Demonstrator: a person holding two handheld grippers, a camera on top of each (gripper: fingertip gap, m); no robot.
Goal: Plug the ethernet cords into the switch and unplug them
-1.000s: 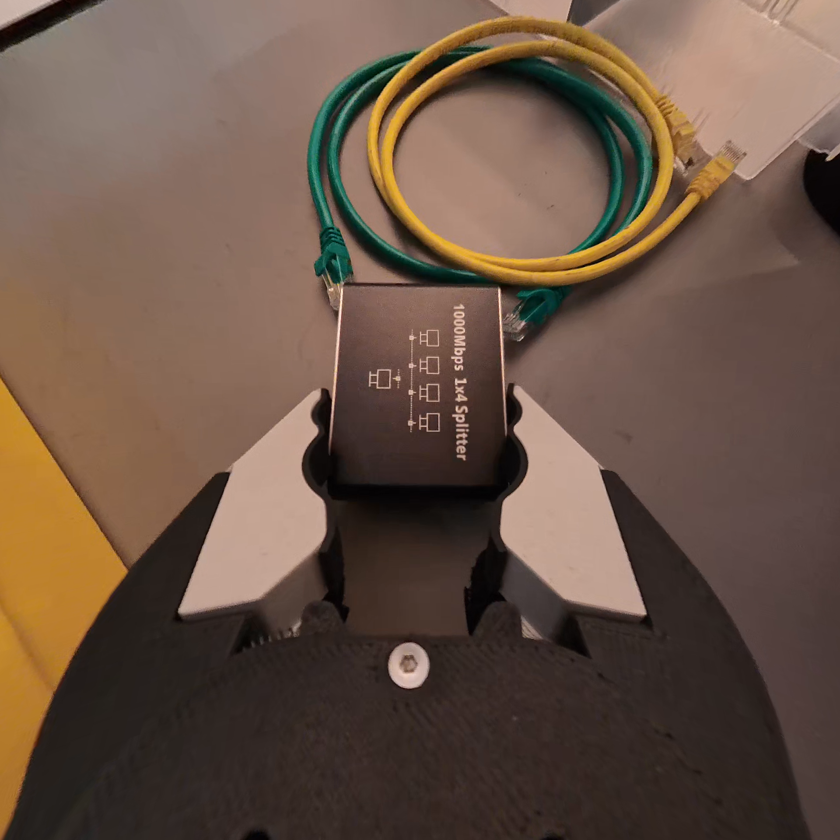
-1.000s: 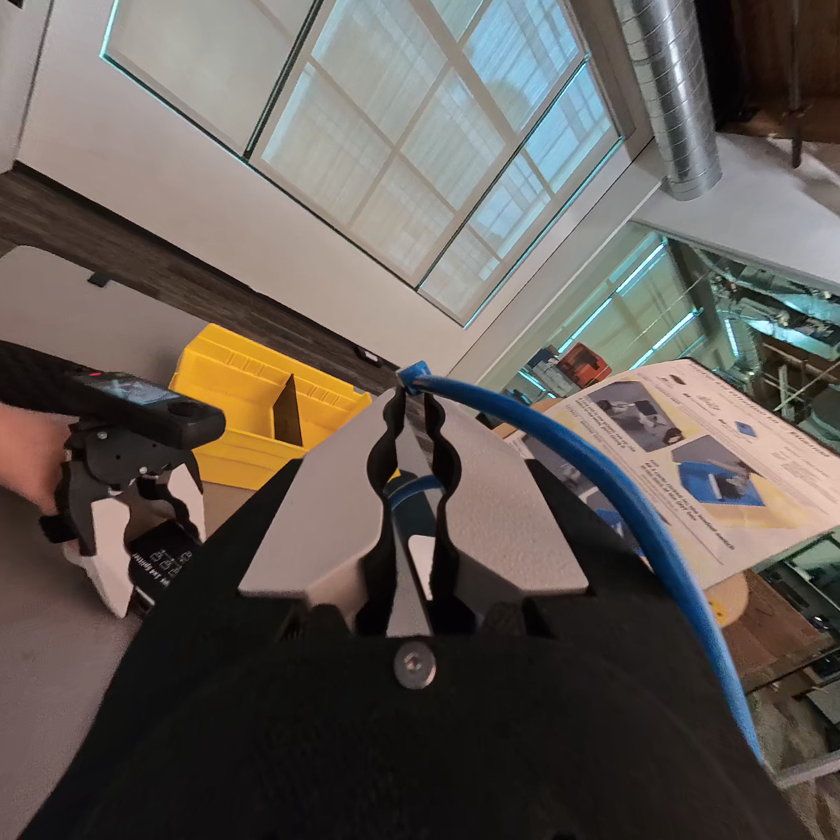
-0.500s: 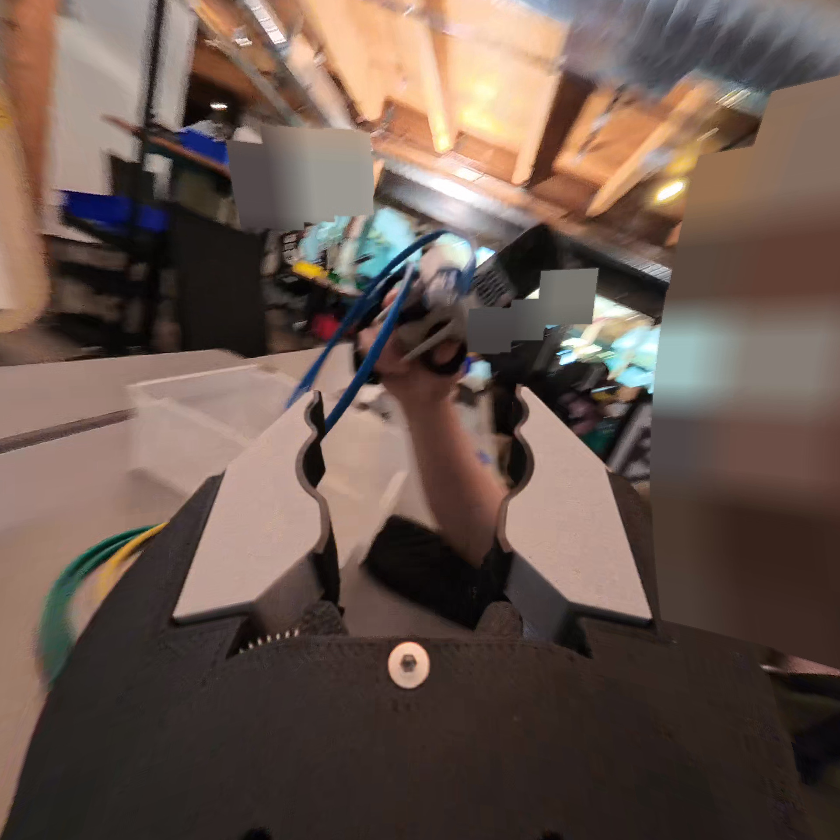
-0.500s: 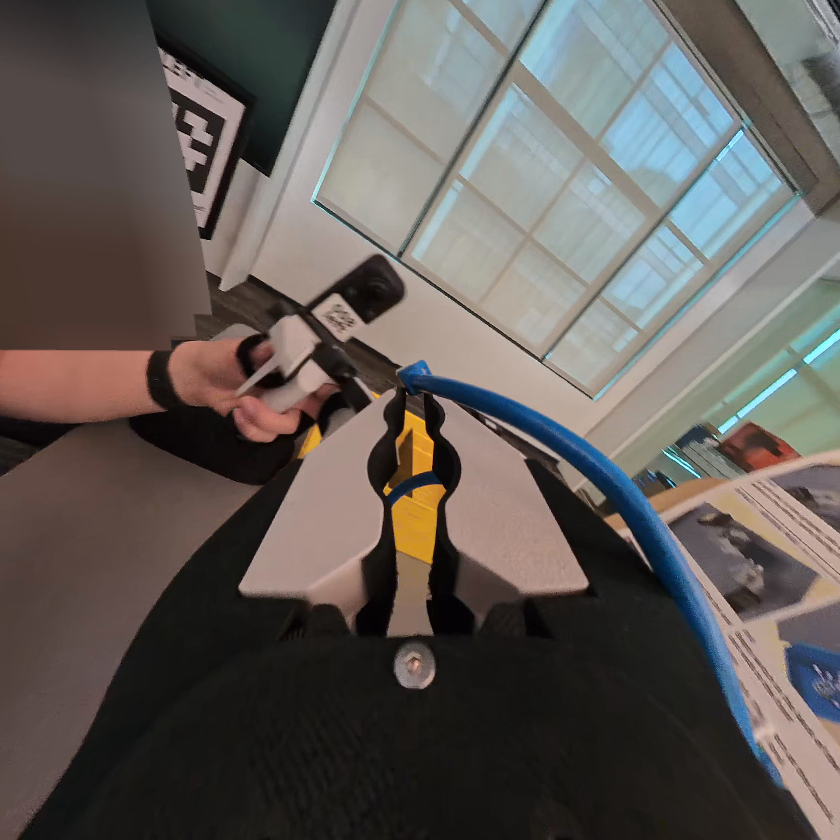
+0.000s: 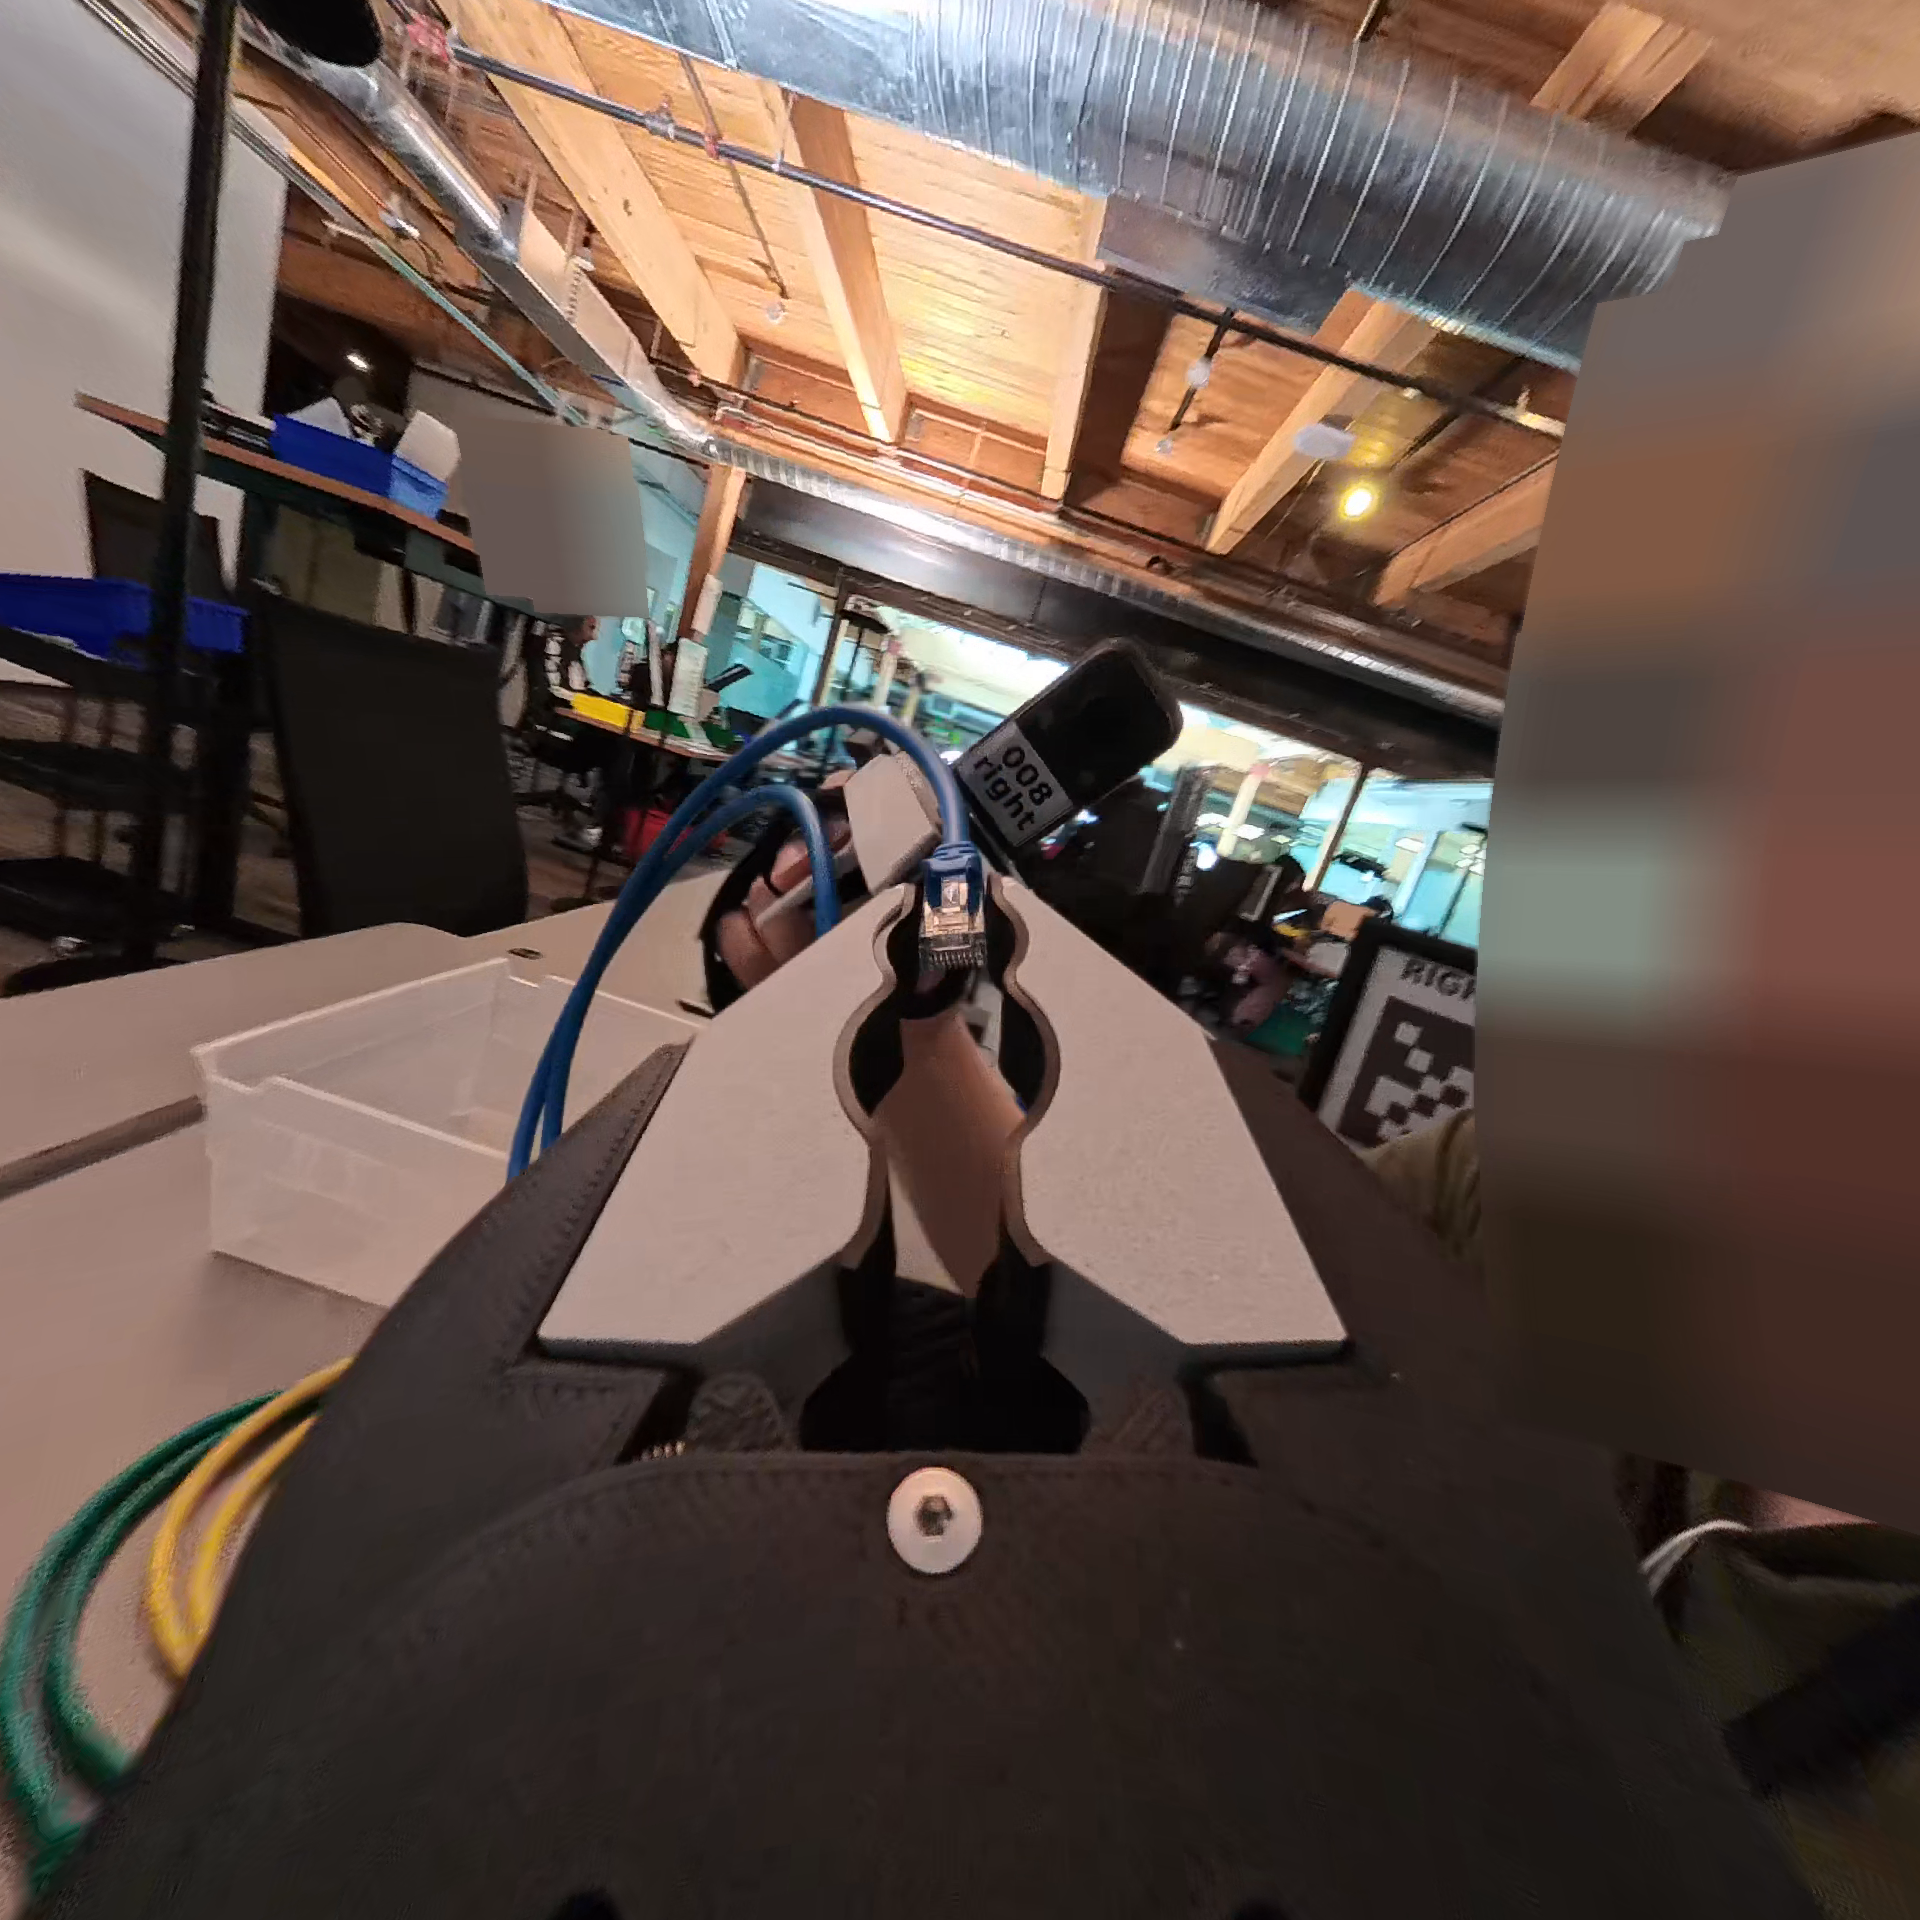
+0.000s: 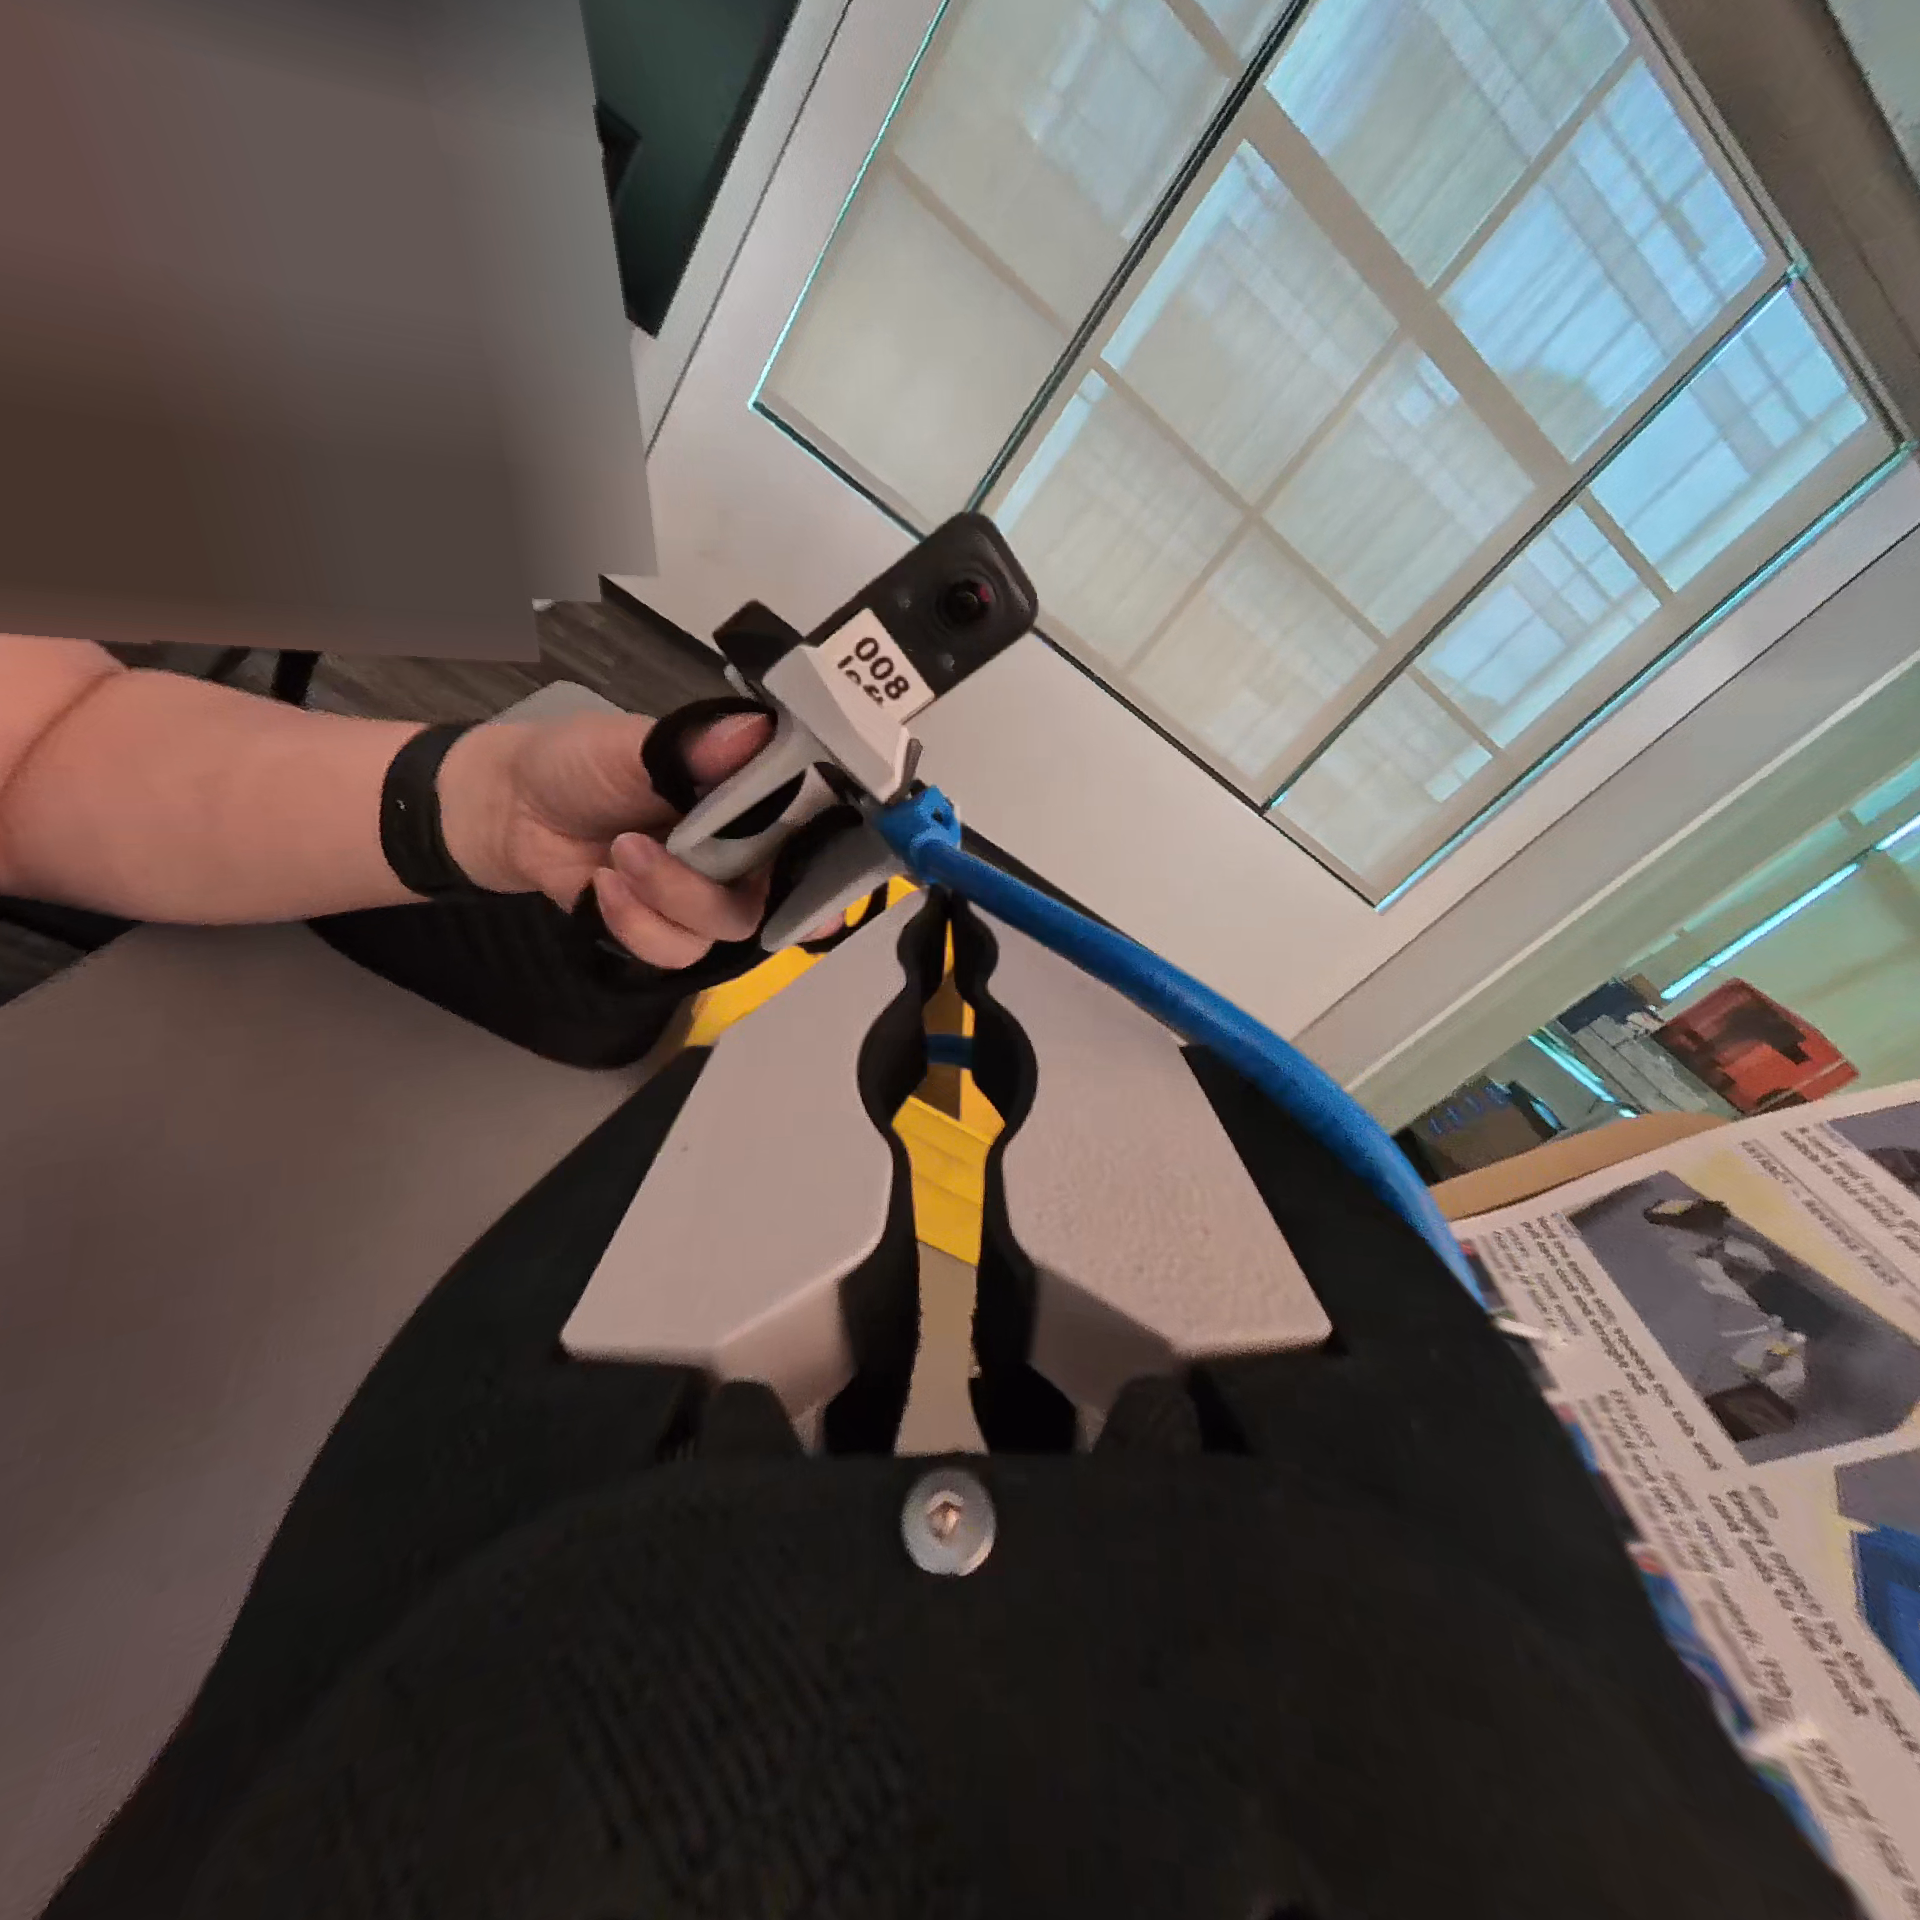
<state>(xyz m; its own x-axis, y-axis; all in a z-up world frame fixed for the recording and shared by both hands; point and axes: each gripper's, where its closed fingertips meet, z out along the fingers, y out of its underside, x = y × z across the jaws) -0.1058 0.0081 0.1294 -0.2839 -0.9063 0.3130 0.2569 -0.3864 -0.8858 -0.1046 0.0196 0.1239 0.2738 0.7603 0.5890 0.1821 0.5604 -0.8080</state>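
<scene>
Up off the table has come the left gripper (image 5: 951, 940): it has let go of the switch, swung round and narrowed onto the blue plug (image 5: 948, 914), which now sits pinched between its tips, contacts facing its camera. The right gripper (image 6: 943, 909) is nearly closed on the blue cord (image 6: 1164, 997) just behind the boot, tip to tip with the left. The switch shows in neither view.

With both pinching the same short stretch, I'd say a tug apart or a twist could skew the plug in the jaws or bend its latch tab. The cord's slack loop hangs beside the clear bin (image 5: 343, 1132) and might catch its rim. If nothing holds the switch, it would likely skid when the plug is pushed in.

The table (image 5: 125, 1351) is plain grey; the green cord (image 5: 62, 1621) and yellow cord (image 5: 187, 1558) lie coiled at its near left, with a yellow bin (image 6: 940, 1174) and a printed poster (image 6: 1714, 1351) farther off. Around it is an open workshop: timber beams, silver ducts (image 5: 1247, 135), a big gridded window (image 6: 1351, 416).
</scene>
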